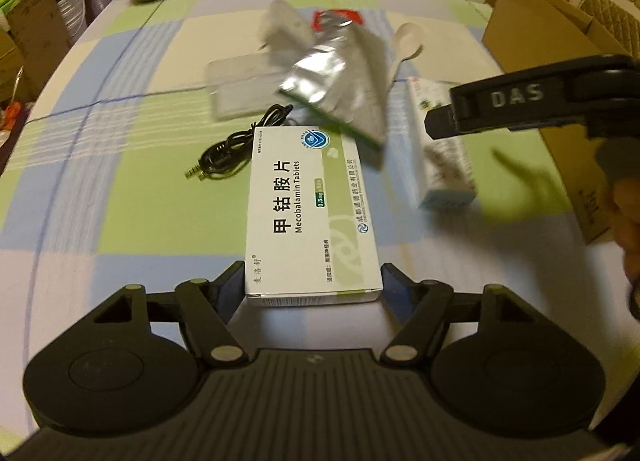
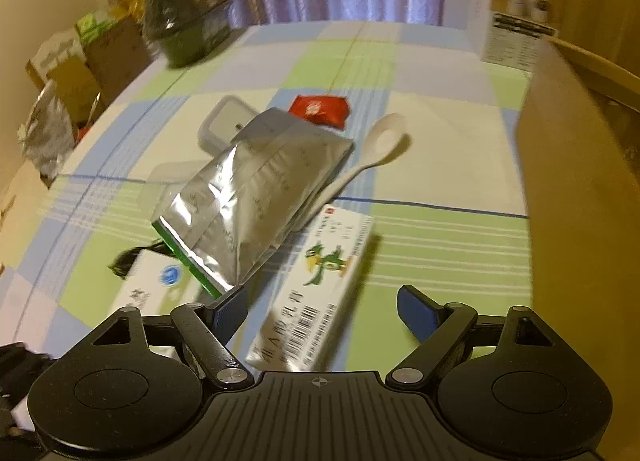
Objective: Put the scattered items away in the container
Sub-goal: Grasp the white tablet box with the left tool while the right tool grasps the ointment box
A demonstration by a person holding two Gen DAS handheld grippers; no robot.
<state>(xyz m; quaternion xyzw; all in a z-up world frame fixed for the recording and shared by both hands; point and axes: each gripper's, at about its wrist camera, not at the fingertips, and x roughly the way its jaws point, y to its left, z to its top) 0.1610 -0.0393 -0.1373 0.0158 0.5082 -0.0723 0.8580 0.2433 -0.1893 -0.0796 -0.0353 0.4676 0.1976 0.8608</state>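
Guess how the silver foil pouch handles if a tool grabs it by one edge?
The silver foil pouch looks creased and glossy, so probably floppy and a bit slick. It lies propped across a clear case and the white spoon, so lifting it may nudge them. It looks flat, so likely light.

The Mecobalamin Tablets box is lying between the left gripper's fingers, the audio cable sitting to its left, the foil pouch ahead, the ointment box right, the cardboard box farther right.
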